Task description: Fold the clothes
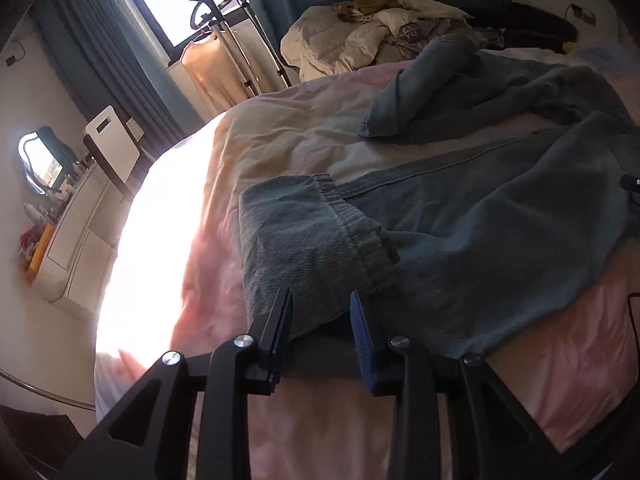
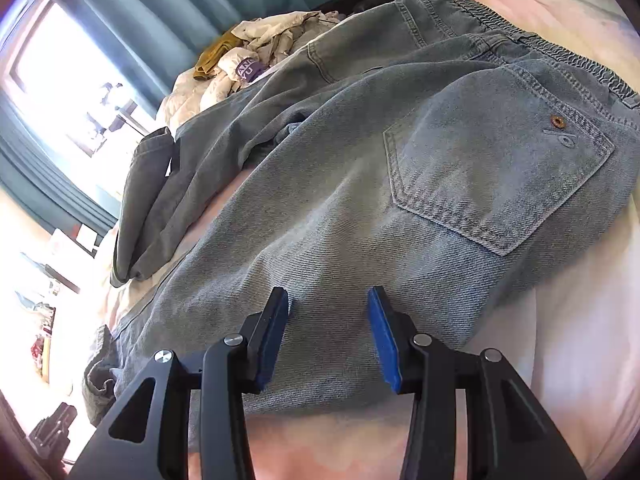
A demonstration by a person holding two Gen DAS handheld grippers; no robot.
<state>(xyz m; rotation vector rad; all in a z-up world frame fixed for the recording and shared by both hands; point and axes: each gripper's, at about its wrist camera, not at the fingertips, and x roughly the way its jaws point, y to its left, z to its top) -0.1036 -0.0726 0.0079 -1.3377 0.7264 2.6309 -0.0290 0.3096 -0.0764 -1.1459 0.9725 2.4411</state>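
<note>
Jeans lay spread on pink bedding | my left gripper parted around the cuff, right gripper spread above the seat | next, I judged: regrip cuff, fold toward waistband.

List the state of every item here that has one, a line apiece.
Blue-grey denim trousers: spread rumpled on the bed, unfolded, back pocket up.
Left gripper: open, trouser cuff between its fingers.
Right gripper: open, over denim.
Teal curtains: drawn aside.
Pale clothes pile: unfolded.
</note>
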